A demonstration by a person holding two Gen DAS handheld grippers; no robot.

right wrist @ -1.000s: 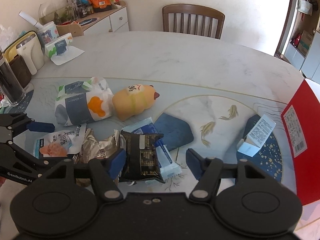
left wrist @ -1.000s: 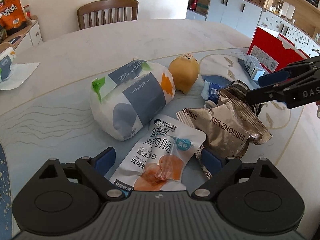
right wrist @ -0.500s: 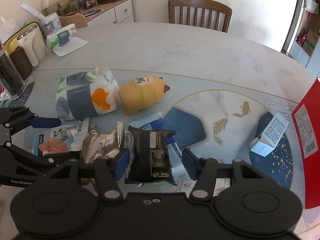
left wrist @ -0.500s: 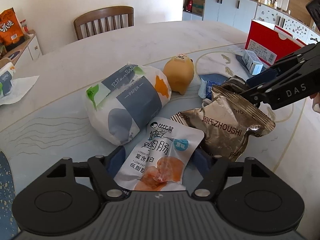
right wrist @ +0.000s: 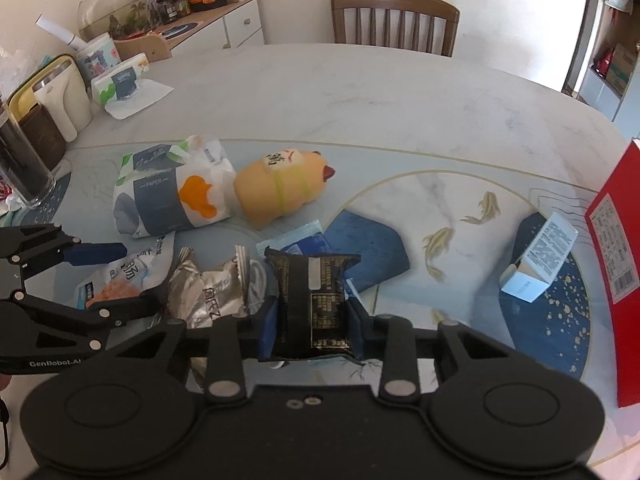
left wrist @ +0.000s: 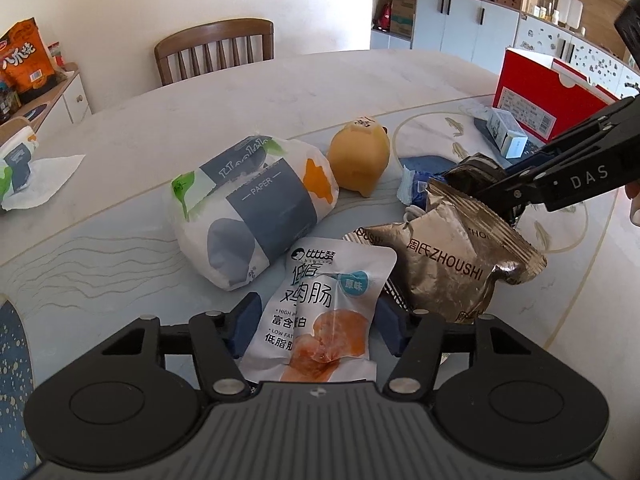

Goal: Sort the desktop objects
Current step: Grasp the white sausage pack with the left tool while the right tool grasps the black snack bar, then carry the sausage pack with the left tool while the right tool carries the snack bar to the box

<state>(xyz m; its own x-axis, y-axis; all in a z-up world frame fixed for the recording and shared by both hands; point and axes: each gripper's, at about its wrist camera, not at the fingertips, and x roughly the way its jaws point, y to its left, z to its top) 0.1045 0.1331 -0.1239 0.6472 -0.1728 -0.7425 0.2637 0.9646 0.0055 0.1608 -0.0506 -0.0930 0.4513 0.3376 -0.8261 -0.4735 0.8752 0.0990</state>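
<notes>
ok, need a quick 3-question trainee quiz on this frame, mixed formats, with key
1. True or false: the left gripper has the white sausage pouch between its fingers.
2. Multiple choice: what sits between the right gripper's closing fingers? A) the yellow pig toy B) the black snack packet C) the small white carton
3. Fill in: the yellow pig toy lies right beside the ____ pack.

Key:
1. True; the jaws are closing on it.
2. B; the black snack packet is pinched at both sides, while the small white carton lies apart near the red box.
3. tissue
</notes>
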